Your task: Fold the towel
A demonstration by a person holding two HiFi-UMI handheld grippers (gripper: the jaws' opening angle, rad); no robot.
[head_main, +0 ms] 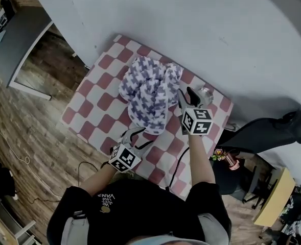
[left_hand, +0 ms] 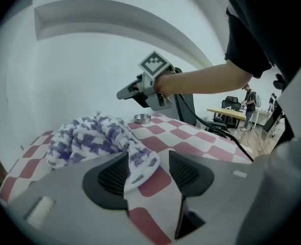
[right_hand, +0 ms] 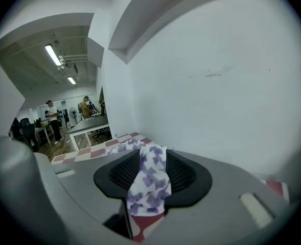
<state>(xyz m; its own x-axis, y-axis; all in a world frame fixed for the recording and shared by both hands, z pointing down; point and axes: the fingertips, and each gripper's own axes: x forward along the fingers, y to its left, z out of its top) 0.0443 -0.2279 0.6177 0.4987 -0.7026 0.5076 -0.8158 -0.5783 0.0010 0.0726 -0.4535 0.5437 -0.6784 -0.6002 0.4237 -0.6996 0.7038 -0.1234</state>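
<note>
White-and-purple patterned soft terry towel (head_main: 149, 91) crumpled in a heap mid-way on the red-and-white checked desk (head_main: 86, 108). Light, limp, will sag and bunch, so best taken by corners or hem. The right gripper (right_hand: 151, 171) is clenched on a towel edge; the left gripper (left_hand: 147, 170) is released, jaws apart around a loose corner

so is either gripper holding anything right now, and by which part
The right gripper pinches the towel by a fold at its edge. The left gripper is open; a towel corner lies between its jaws, not gripped.
</note>
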